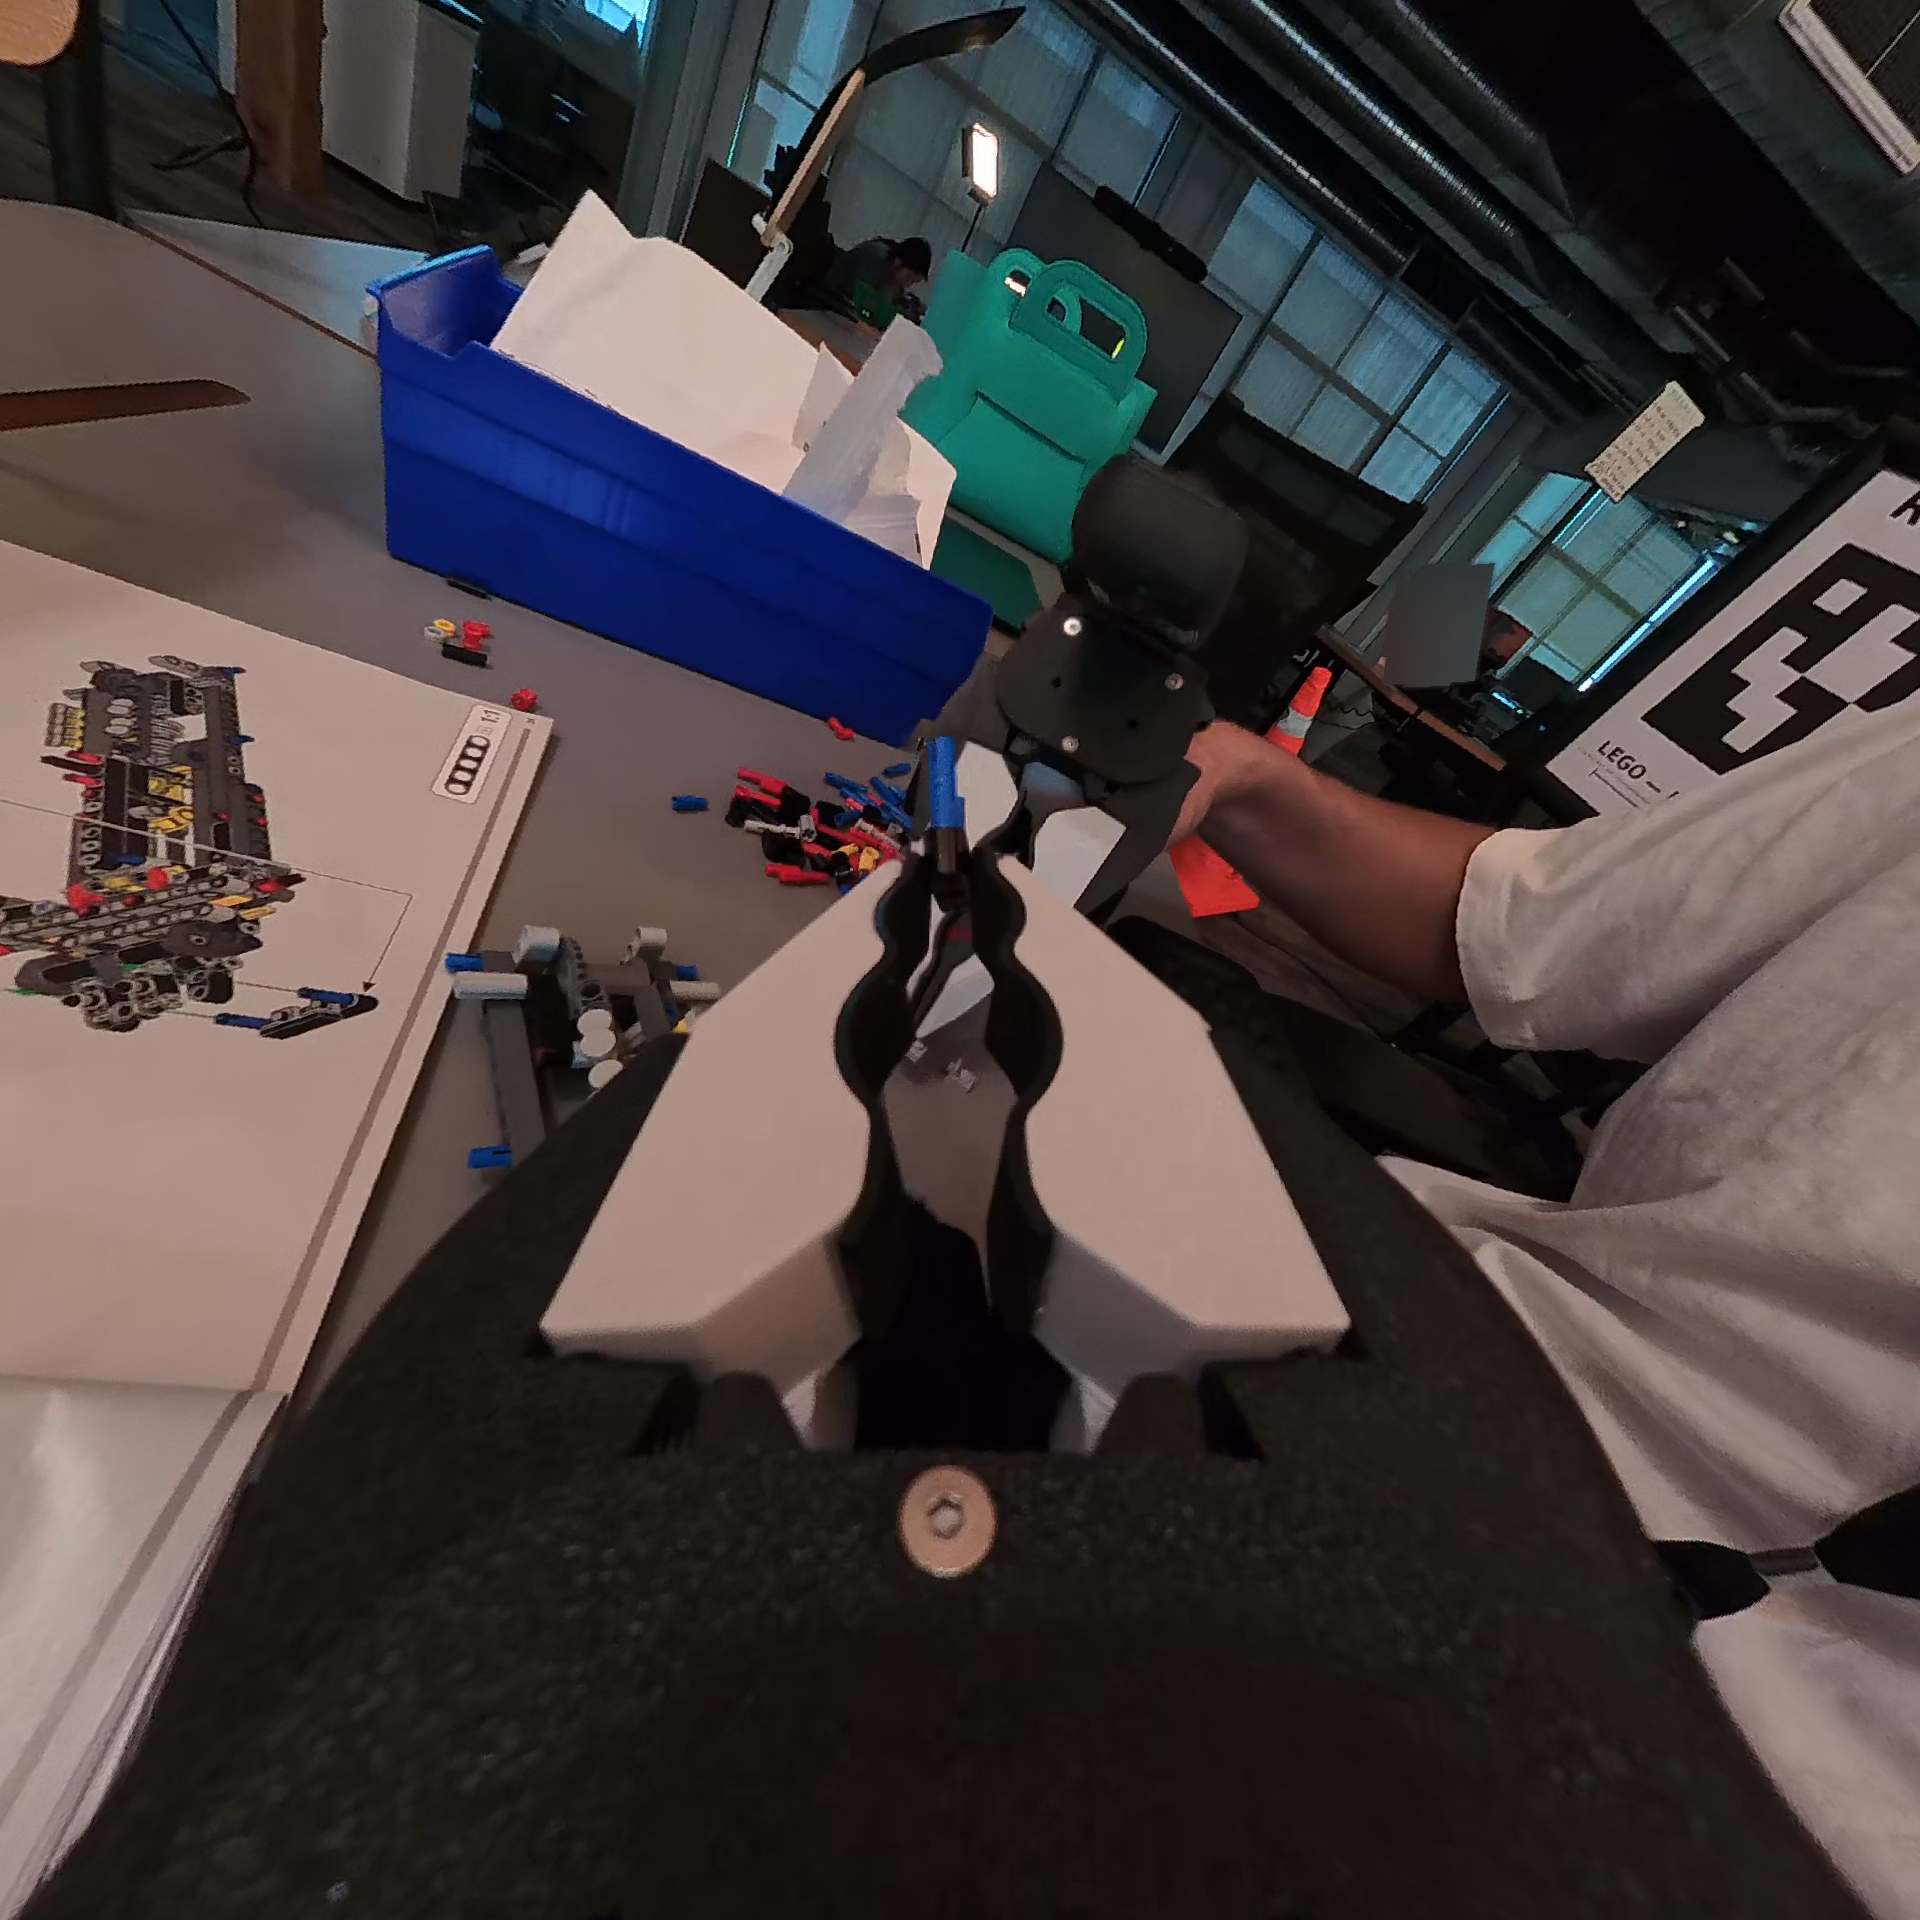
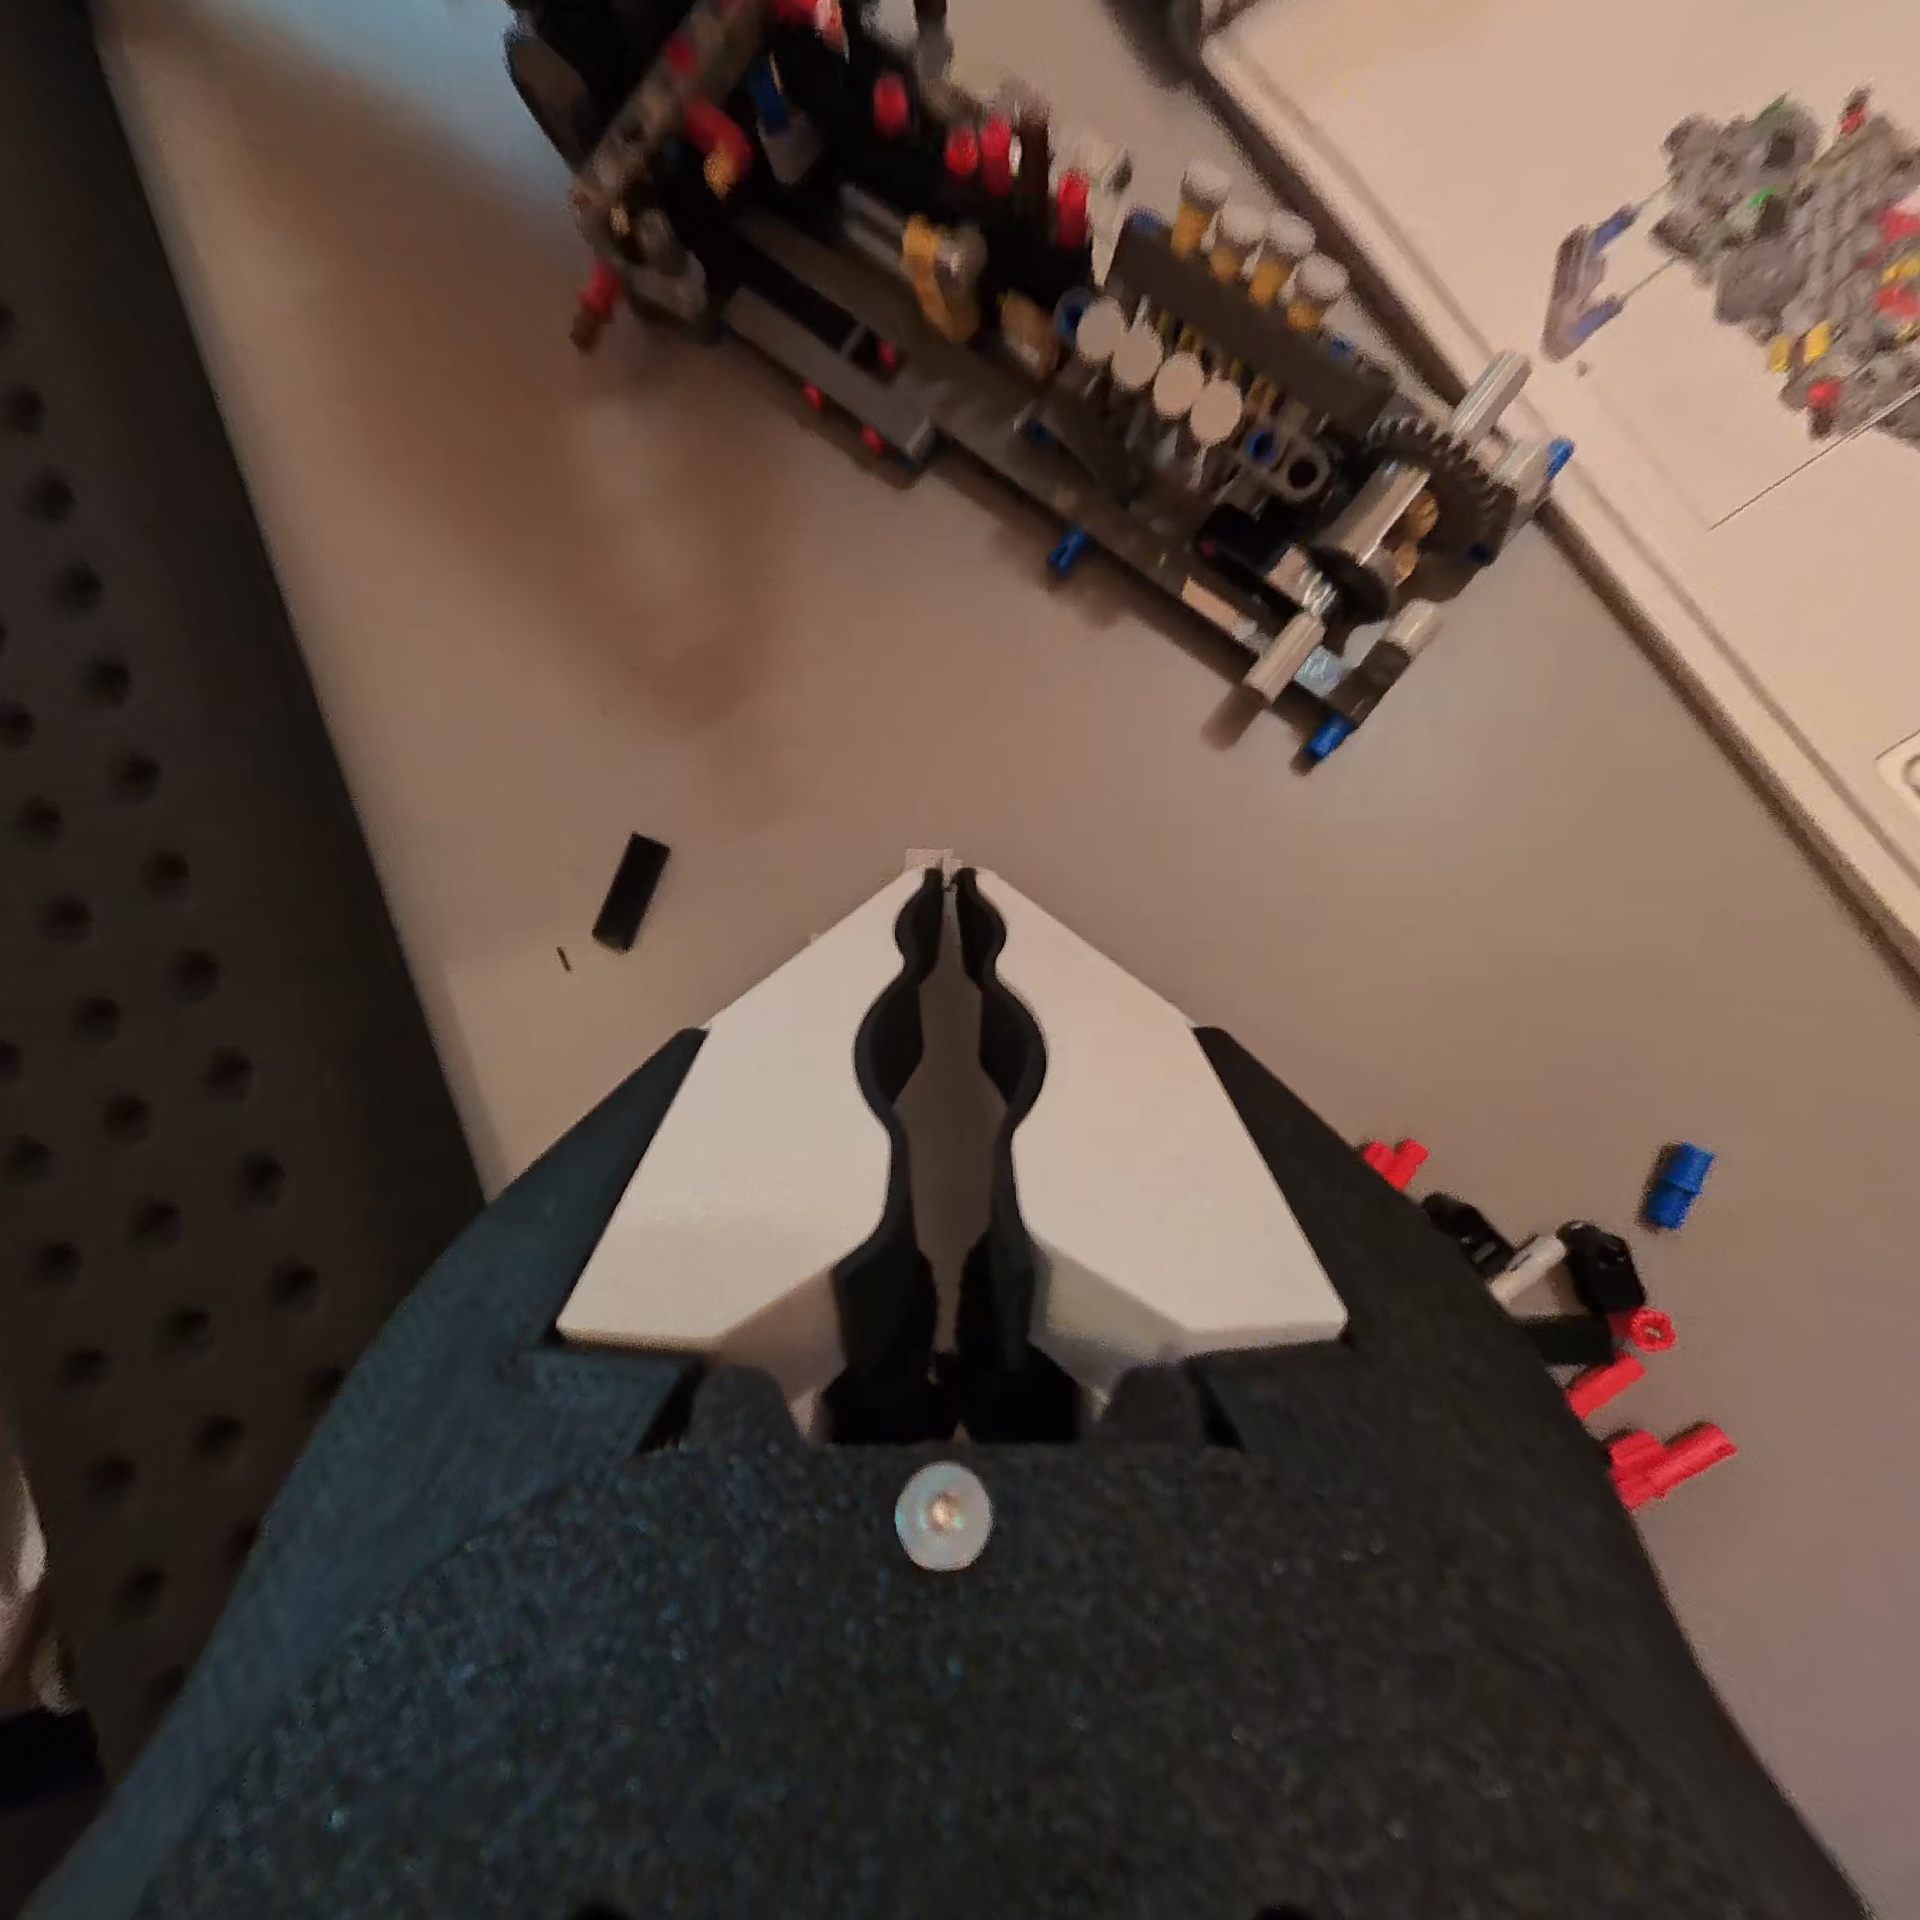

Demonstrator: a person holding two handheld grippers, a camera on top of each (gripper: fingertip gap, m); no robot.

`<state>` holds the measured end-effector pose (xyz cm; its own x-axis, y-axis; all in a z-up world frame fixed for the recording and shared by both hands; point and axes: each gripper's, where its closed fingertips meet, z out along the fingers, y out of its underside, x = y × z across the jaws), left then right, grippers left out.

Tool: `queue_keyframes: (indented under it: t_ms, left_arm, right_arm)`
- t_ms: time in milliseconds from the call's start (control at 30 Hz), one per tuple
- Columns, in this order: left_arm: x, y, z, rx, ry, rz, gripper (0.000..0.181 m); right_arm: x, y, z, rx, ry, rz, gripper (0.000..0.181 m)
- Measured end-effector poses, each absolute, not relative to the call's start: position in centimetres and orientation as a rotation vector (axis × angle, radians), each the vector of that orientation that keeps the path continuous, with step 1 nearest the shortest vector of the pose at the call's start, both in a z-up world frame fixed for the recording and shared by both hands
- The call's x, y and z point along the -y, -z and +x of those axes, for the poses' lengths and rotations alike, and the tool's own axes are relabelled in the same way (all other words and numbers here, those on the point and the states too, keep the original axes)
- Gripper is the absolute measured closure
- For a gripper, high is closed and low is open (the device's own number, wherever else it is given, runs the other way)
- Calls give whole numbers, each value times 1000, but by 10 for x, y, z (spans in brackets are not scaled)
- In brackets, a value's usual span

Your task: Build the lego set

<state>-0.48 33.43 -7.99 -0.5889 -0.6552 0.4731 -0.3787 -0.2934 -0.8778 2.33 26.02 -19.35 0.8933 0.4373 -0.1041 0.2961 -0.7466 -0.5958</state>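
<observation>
Fingertips of your left gripper [image 1: 943,871] are pinched together on a small blue-and-black pin piece [image 1: 943,805], which stands up out of the tips, lifted above the grey table [image 1: 312,436]. Your right gripper [image 2: 948,878] has its tips drawn together too, with only a tiny pale sliver showing between them; whether that is a part in its grip cannot be told. It hangs over bare table, apart from the half-built lego model [image 2: 1101,353] lying beyond it beside the open instruction book [image 2: 1558,260]. A small black piece [image 2: 630,891] lies just left of those tips, and a scatter of loose red, blue and black pieces [image 2: 1579,1320] sits to their right. Farther back in the left wrist view, a blue bin [image 1: 644,540] holds white paper bags [image 1: 675,343].
</observation>
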Motion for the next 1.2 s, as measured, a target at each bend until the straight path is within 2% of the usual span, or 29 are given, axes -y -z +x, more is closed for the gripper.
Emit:
queue_keyframes:
  t_ms: [67,200,300,367,467,633,767,900,1200]
  left_arm:
    - [-332,73,-9,-1718,2046,-1271,176]
    - [-315,50,-32,-1752,2403,-1203,176]
    - [-301,41,-48,-1816,2542,-1097,176]
    - [-298,42,-45,-1805,2478,-1073,176]
    - [-299,44,-39,-1799,2290,-1005,175]
    - [-315,30,-32,-1645,2232,-978,175]
    - [-319,39,-25,-1667,2055,-964,175]
    - [-310,43,-28,-1713,2091,-959,175]
    - [-302,49,-32,-1788,2049,-923,175]
  right_arm:
    - [-270,172,19,506,-340,-2335,180]
    - [-287,74,-4,678,-223,-1807,181]
    - [-295,20,-14,726,-213,-1661,181]
    - [-301,5,-25,670,-347,-1698,181]
    - [-309,12,-33,487,-572,-1920,181]
    - [-313,14,-22,384,-668,-1945,181]
    - [-317,21,-20,379,-631,-1975,181]
    - [-319,26,-23,503,-522,-1976,181]
    - [-318,41,-29,535,-613,-2039,181]
